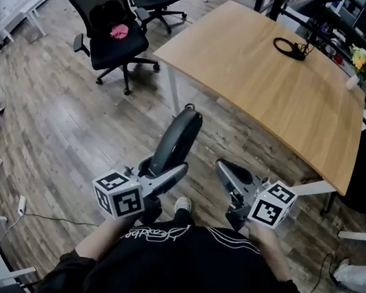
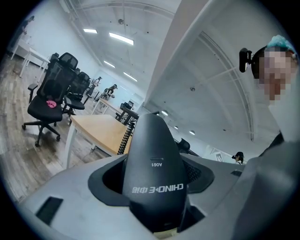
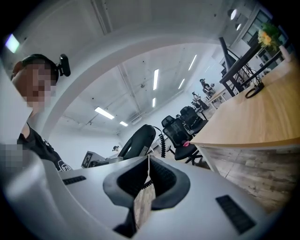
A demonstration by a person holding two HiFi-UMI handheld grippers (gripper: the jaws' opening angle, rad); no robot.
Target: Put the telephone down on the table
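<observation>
A black telephone handset stands almost upright in the air over the wooden floor, short of the table, with my left gripper shut on its lower end. In the left gripper view the handset fills the gap between the jaws, and its coiled cord runs off behind it. My right gripper hangs to the right of the handset, apart from it, jaws together with nothing held. The right gripper view shows the closed jaws, with the handset and cord beyond them.
A light wooden table stands ahead and to the right, with a black cable loop and yellow flowers at its far end. A black office chair with a pink object on the seat stands to the left.
</observation>
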